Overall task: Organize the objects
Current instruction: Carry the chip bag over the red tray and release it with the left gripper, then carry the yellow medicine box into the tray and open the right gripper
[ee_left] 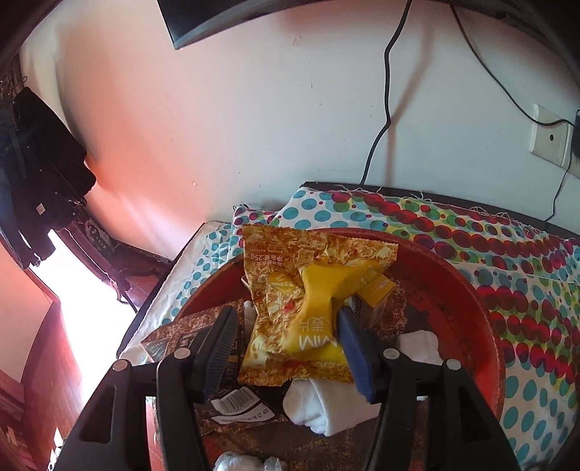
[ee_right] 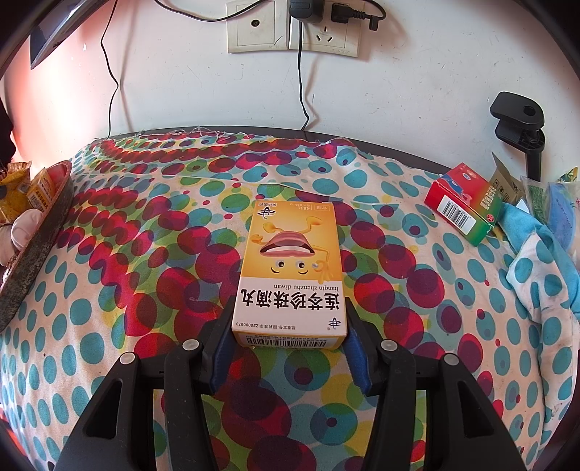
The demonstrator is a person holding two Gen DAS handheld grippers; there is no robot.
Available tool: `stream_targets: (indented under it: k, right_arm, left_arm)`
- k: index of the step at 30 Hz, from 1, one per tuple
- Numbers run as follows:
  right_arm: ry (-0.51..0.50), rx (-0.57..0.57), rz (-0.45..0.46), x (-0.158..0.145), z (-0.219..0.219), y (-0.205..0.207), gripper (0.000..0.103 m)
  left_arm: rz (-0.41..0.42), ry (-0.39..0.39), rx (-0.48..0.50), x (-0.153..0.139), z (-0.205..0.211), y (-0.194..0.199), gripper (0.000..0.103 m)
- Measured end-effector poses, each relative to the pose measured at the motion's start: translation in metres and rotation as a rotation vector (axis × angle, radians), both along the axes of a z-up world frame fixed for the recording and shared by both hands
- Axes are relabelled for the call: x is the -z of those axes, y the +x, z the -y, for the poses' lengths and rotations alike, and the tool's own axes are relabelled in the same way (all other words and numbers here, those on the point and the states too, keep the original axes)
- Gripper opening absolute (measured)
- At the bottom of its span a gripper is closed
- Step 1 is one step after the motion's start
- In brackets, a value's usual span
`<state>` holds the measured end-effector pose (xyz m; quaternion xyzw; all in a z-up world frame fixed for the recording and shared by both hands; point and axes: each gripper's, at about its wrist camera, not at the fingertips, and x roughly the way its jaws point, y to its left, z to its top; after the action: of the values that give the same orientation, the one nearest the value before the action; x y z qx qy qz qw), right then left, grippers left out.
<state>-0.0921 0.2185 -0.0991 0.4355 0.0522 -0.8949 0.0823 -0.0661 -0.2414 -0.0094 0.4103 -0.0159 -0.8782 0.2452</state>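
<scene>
In the left wrist view my left gripper (ee_left: 286, 326) stands open over a round red tray (ee_left: 453, 275). A yellow snack packet (ee_left: 308, 311) lies between its fingers, touching the right pad, on top of a white rolled cloth (ee_left: 322, 405), a small yellow box (ee_left: 377, 290) and a brown packet (ee_left: 181, 337). In the right wrist view my right gripper (ee_right: 290, 326) is shut on a yellow medicine box (ee_right: 291, 271), held flat above the dotted cloth (ee_right: 145, 253). The tray's rim (ee_right: 40, 232) shows at the far left.
A red and green box (ee_right: 464, 203) lies at the right beside a blue cloth (ee_right: 525, 232) and packets. A black clamp (ee_right: 518, 123) stands at the back right. Wall sockets (ee_right: 293, 29) with cables hang behind the table. A monitor (ee_left: 224, 18) hangs above.
</scene>
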Motion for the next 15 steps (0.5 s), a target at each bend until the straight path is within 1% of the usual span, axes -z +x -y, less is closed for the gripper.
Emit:
stream_targets:
  k: [3, 6, 9, 12, 13, 15]
  right_arm:
    - [0.001, -0.001, -0.004, -0.001, 0.002, 0.001, 0.049]
    - [-0.001, -0.023, -0.013, -0.004, 0.009, 0.005, 0.048]
    - [-0.008, -0.043, -0.057, -0.01, 0.011, 0.01, 0.048]
    - [-0.014, -0.022, -0.084, -0.015, 0.006, 0.013, 0.048]
    - [-0.015, -0.013, -0.086, -0.015, 0.003, 0.012, 0.048]
    - [-0.008, -0.002, -0.08, -0.015, 0.001, 0.009, 0.048]
  left_arm:
    - [-0.036, -0.026, -0.005, -0.011, -0.012, 0.029, 0.06]
    - [-0.081, -0.008, -0.025, -0.015, -0.023, 0.062, 0.06]
    - [-0.119, 0.016, -0.079, -0.011, -0.028, 0.093, 0.061]
    - [-0.164, 0.024, -0.154, -0.004, -0.03, 0.119, 0.061]
    - [-0.172, 0.031, -0.166, -0.001, -0.029, 0.126, 0.061]
    - [-0.157, 0.023, -0.178, 0.005, -0.025, 0.13, 0.061]
